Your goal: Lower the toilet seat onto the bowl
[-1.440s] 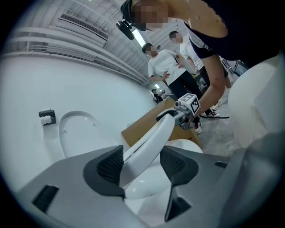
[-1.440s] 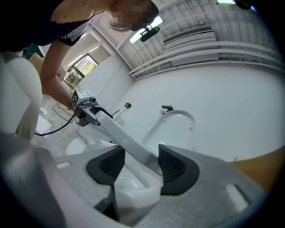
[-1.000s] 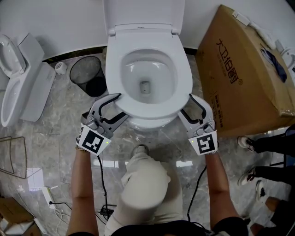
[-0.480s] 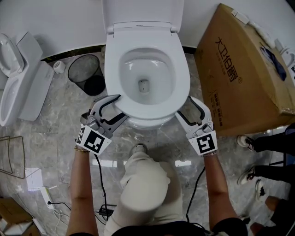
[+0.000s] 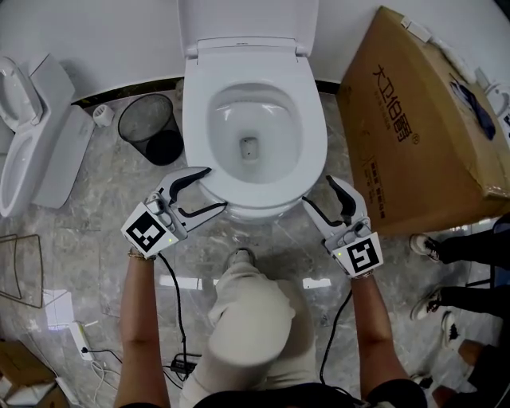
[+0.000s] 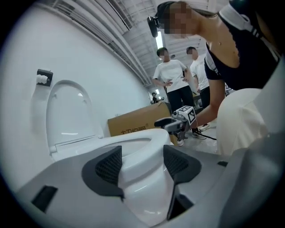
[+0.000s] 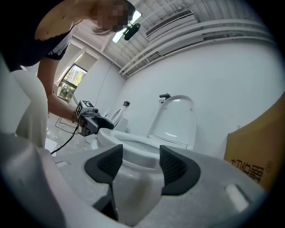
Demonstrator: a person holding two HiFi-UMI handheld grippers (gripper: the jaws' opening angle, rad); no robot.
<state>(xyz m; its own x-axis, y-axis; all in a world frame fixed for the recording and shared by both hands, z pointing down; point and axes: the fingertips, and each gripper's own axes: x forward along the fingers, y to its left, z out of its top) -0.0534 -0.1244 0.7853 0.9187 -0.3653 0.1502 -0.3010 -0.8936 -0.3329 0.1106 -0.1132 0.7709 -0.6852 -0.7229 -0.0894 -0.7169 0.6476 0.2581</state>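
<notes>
Left gripper [image 5: 209,188]: pads [image 6: 109,165] apart, jaws just now opening wider. The front curve of the bowl [image 5: 253,213] shows in the gap, but neither pad presses on it. The gripper sits at the bowl's front left, close beside the rim; whether it touches cannot be told. Right gripper [image 5: 316,190]: pads [image 7: 173,167] apart, at their widest, jaws likewise just now opening. The bowl's front again shows between them, unclamped. This gripper is at the bowl's front right, just clear of it. Both are held by bare forearms reaching in from in front of the bowl, marker cubes uppermost. Seat [image 5: 315,135]: white, down, lying flat on the bowl all round. Lid [image 5: 247,24]: white, upright behind the bowl, against the wall. Knee [image 5: 251,319]: pale trousers, in front of the bowl, between the two arms. Bin [image 5: 150,127]: black mesh, left of the bowl, near it. Carton [image 5: 422,119]: brown, printed, tilted, right of the bowl. Second toilet [image 5: 32,135]: white, far left of the bowl, beyond the bin. Power strip [image 5: 84,339]: white, on the grey marble floor [image 5: 88,239], well to the bowl's front left. Shoes [image 5: 426,247]: bystanders', on the floor to the bowl's front right, below the carton.
</notes>
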